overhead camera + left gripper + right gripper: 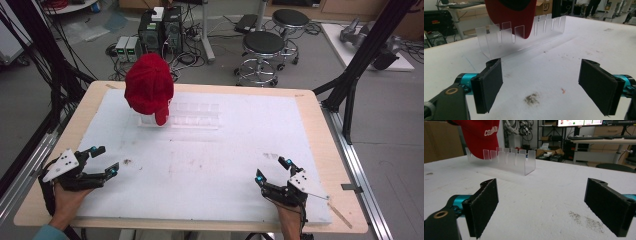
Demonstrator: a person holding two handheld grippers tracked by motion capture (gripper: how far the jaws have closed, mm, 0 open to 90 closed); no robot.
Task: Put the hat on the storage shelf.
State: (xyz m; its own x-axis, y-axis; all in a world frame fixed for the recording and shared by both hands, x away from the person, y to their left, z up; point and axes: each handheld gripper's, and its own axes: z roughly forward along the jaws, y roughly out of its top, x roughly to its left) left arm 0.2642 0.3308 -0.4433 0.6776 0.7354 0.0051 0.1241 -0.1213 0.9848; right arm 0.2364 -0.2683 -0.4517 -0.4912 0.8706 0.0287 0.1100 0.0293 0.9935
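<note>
White mat over a wooden table (310, 107), lab clutter and stools behind. Clear acrylic rack (192, 116) stands toward the far side of the mat; red cap (149, 85) hangs over the rack's left end, brim pointing down into the slots. Remaining slots look bare. Left gripper (104, 160) well short of the rack, near-left, jaws spread wide, nothing between them. Right gripper (272, 170) near-right, likewise spread and holding nothing. Cap judged light, soft cloth crown, stiffer brim; best pinched at the brim edge or crown fabric. Rack likely light, may slide
</note>
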